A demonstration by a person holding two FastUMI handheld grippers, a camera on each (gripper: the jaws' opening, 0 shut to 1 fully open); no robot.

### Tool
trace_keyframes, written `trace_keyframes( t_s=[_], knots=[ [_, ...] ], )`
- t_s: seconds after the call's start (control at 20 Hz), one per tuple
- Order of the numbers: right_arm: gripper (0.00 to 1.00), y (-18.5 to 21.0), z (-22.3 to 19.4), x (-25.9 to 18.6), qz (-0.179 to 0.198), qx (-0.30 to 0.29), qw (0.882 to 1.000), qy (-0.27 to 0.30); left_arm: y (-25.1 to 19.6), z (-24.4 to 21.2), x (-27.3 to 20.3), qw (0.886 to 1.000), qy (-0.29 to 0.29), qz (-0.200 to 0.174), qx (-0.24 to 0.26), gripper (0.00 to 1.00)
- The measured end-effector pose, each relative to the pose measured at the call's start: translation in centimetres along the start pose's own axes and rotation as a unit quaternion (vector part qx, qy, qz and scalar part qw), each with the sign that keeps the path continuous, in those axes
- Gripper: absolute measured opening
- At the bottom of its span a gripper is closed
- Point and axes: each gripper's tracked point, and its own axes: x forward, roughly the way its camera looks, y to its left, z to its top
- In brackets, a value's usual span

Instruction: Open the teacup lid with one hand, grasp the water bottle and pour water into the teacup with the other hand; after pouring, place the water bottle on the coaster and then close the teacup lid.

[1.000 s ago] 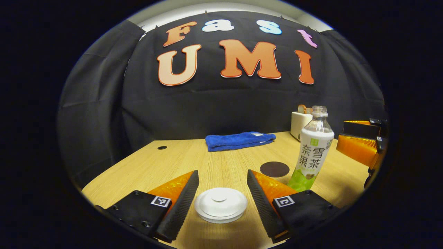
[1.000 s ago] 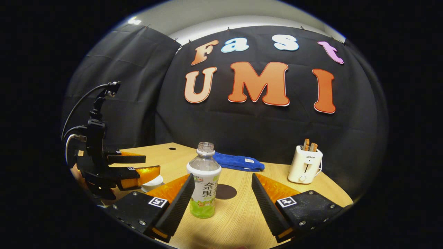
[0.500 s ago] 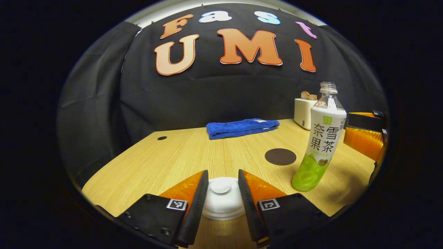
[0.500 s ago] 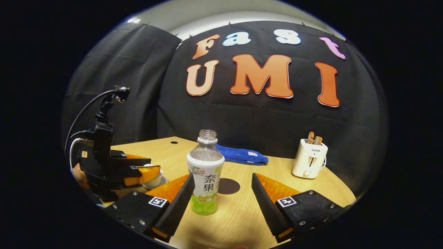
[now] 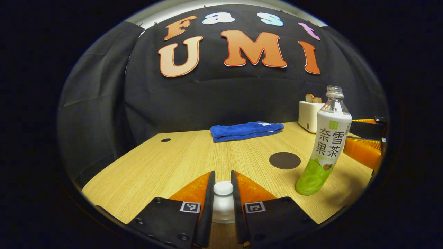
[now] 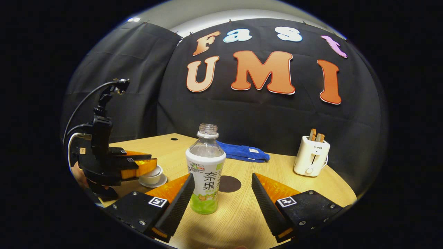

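Your left gripper [image 5: 221, 207] sat low over the wooden counter [image 5: 166, 166], its jaws drawn almost together around the knob of the white teacup lid [image 5: 223, 188]; both fingers [image 5: 207, 204] appeared to press the knob, though the contact itself was hard to make out that close to the lens. In the right gripper view, the same left gripper [image 6: 136, 167] hung directly over the white teacup [image 6: 152, 175], which stood on its saucer [image 6: 157, 182] at the near left of the counter; whether the lid had lifted off the cup could not be told. Your right gripper [image 6: 221, 200] held its jaws wide apart and gripped nothing, with the water bottle [image 6: 206, 173] standing upright between them, close by the left finger and apart from the right one. The bottle was uncapped, its white label above a green base. The dark round coaster [image 6: 229, 183] lay flat just behind the bottle, bare. Further items on the counter: a folded blue towel [image 6: 244, 153] toward the back, a white toaster [image 6: 311, 159] with slices in its slots at the far right, and a small cable hole [image 5: 165, 140] near the back left edge.
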Motion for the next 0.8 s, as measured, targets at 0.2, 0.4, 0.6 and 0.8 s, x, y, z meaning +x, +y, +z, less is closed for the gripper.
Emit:
trace_keyframes(
  t_s=[0.2, 0.4, 0.6, 0.8],
  knots=[
    [0.99, 0.8, -1.0, 1.0, 0.010, 0.005, 1.000, 0.016, 1.4, 2.1, -0.5, 0.999, -0.029, 0.015, -0.011, 0.32],
    [0.99, 1.6, -1.9, 2.3, 0.016, 0.012, 0.999, 0.035, 3.1, 3.0, -1.1, 0.999, -0.041, 0.030, -0.020, 0.30],
    [0.93, 2.7, -2.6, 3.4, 0.021, 0.017, 0.998, 0.056, 5.1, 2.7, -1.8, 0.998, -0.043, 0.047, -0.027, 0.32],
    [0.72, 3.4, -2.7, 4.1, 0.015, 0.008, 0.998, 0.062, 6.7, 2.0, -2.6, 0.997, -0.041, 0.057, -0.035, 0.30]
  ],
)
